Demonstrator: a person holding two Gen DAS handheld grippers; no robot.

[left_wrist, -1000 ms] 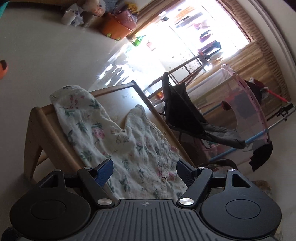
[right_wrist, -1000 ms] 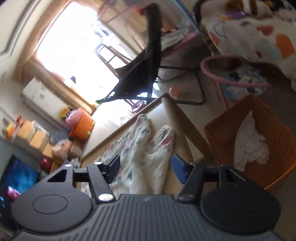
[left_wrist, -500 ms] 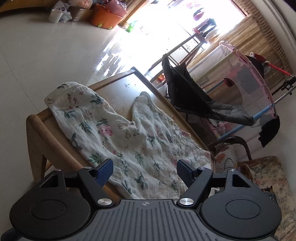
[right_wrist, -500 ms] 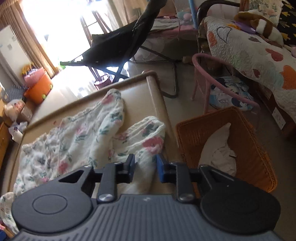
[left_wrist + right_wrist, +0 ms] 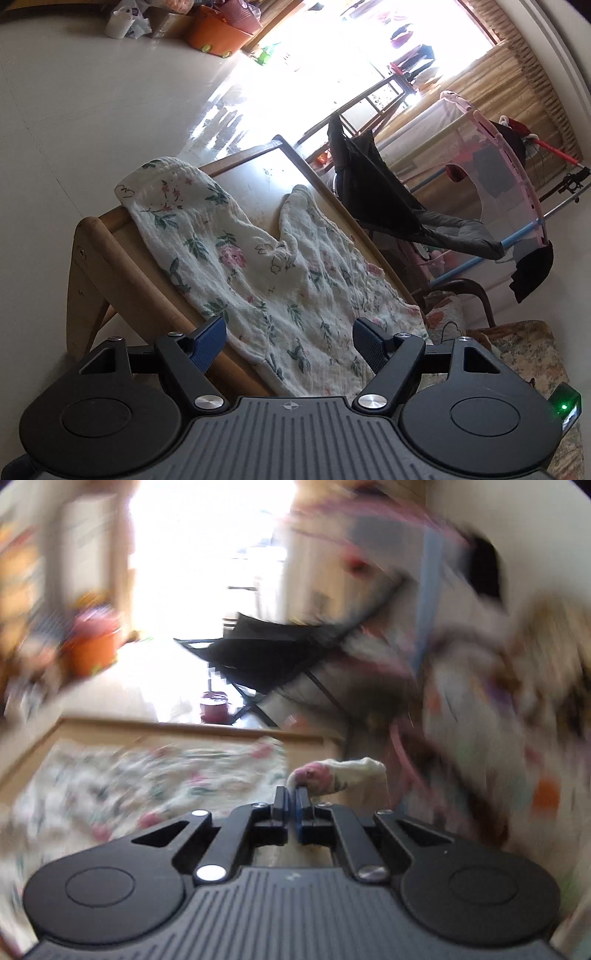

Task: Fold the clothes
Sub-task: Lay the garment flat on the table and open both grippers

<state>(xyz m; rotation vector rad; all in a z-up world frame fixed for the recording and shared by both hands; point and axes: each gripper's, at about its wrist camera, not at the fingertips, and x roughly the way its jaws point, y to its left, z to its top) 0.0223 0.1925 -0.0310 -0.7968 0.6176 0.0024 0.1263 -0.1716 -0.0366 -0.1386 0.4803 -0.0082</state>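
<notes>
A white floral garment (image 5: 258, 266) lies spread on a small wooden table (image 5: 92, 258). My left gripper (image 5: 290, 345) is open, its blue-padded fingers either side of the garment's near hem, just above it. In the blurred right wrist view the garment (image 5: 155, 775) lies across the table (image 5: 192, 729). My right gripper (image 5: 291, 795) is shut on one end of the garment (image 5: 340, 779), which sticks up beyond the fingertips at the table's right edge.
A black folding chair (image 5: 388, 199) stands beyond the table, with a pink-framed playpen (image 5: 498, 166) and a drying rack behind. An orange tub (image 5: 218, 31) sits on the tiled floor by the bright window. A floral quilt (image 5: 498, 720) is at the right.
My right gripper has closed fully on the garment's end and swung quickly, blurring its view. My left gripper stays open and has shifted slightly over the near hem.
</notes>
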